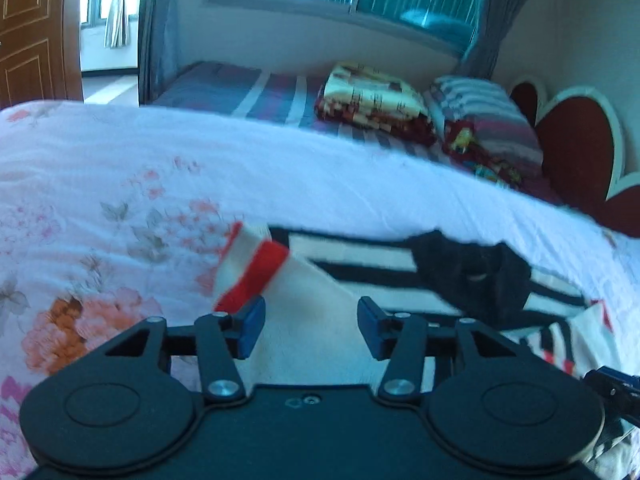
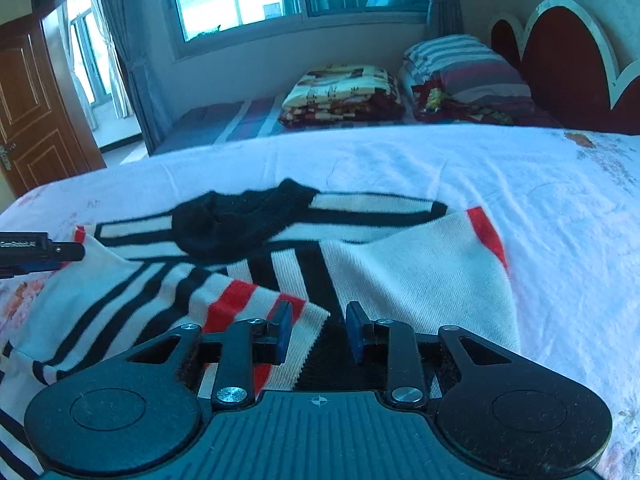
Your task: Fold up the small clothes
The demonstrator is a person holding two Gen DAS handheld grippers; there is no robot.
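A white knit sweater with black and red stripes lies spread on the bed. A black knit piece rests on its upper part; it also shows in the left wrist view as the black piece. My left gripper is open over white sweater cloth, beside a sleeve with a red cuff. My right gripper has its jaws a little apart at the sweater's near edge. A black stripe fills the gap, and a folded striped sleeve lies by the left pad. Whether the pads press the cloth is unclear.
The bed carries a white floral quilt. Behind it lie folded blankets, a striped pillow and a red heart-shaped headboard. A wooden door stands at the far left. The left gripper's body shows at the right view's edge.
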